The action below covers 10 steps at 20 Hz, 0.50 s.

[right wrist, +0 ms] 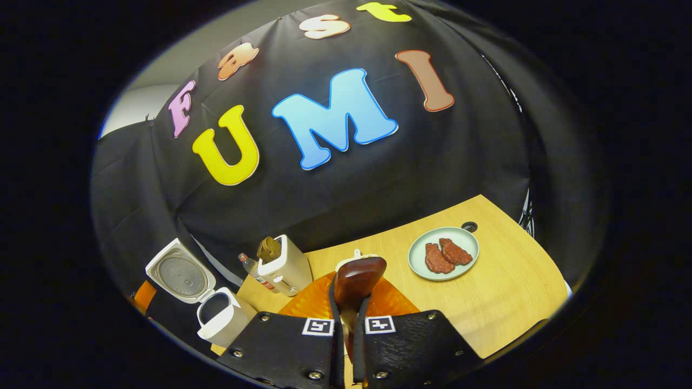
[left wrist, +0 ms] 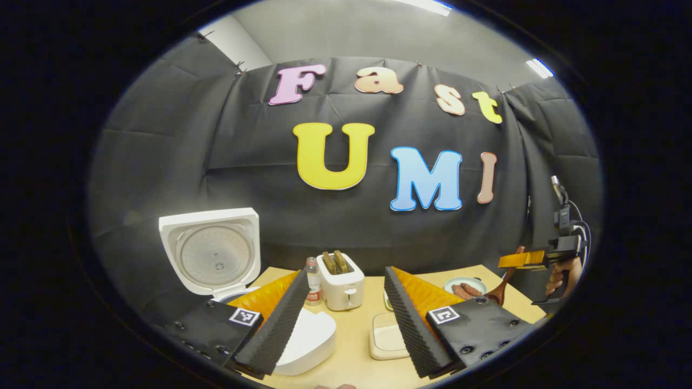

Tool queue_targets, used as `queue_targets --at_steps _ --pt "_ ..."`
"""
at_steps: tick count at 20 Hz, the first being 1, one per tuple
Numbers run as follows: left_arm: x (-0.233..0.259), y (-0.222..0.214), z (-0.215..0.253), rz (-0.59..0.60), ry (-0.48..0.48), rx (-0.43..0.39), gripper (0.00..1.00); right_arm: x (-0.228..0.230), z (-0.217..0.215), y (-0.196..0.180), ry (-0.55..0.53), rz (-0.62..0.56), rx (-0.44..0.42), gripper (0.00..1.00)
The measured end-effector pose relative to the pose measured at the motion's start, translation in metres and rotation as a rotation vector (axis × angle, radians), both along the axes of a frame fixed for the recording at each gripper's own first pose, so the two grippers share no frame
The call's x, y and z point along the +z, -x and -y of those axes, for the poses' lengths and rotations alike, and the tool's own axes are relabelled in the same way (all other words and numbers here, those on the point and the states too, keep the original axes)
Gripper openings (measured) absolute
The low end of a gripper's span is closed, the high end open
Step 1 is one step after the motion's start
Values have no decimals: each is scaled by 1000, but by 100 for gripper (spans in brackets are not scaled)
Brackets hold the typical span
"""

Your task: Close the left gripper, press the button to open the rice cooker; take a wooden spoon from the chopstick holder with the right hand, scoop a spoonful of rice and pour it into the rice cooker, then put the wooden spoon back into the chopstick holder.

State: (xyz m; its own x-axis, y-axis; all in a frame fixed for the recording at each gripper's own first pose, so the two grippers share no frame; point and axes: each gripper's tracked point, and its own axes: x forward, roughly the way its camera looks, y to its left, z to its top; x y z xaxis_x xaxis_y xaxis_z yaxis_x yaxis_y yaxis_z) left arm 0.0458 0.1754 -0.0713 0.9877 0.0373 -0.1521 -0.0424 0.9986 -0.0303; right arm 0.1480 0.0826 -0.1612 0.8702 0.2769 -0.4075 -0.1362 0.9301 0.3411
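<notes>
Presently logged: rice cooker [left wrist: 303, 335], lid raised, at the tabletop's [right wrist: 503, 292] left end, so the button step reads as done. Left gripper [left wrist: 346, 324]: jaws apart, empty, hovering by the cooker. Right gripper [right wrist: 348, 346]: jaws clamped on the wooden spoon [right wrist: 357, 278], bowl pointing forward and lifted clear above the tabletop. Also present: toaster [left wrist: 340, 281], bottle [left wrist: 312, 281], plate [right wrist: 444, 253] carrying meat. Step in hand, by judgement: spoon taken, scoop pending. Next move calls for lowering the spoon bowl into the rice; its container cannot be identified.
</notes>
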Motion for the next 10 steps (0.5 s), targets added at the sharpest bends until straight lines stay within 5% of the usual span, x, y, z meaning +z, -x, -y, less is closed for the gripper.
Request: queue_targets --at_steps 10 --pt "-17 6 -30 -41 -26 8 100 -86 -107 -39 115 -62 106 7"
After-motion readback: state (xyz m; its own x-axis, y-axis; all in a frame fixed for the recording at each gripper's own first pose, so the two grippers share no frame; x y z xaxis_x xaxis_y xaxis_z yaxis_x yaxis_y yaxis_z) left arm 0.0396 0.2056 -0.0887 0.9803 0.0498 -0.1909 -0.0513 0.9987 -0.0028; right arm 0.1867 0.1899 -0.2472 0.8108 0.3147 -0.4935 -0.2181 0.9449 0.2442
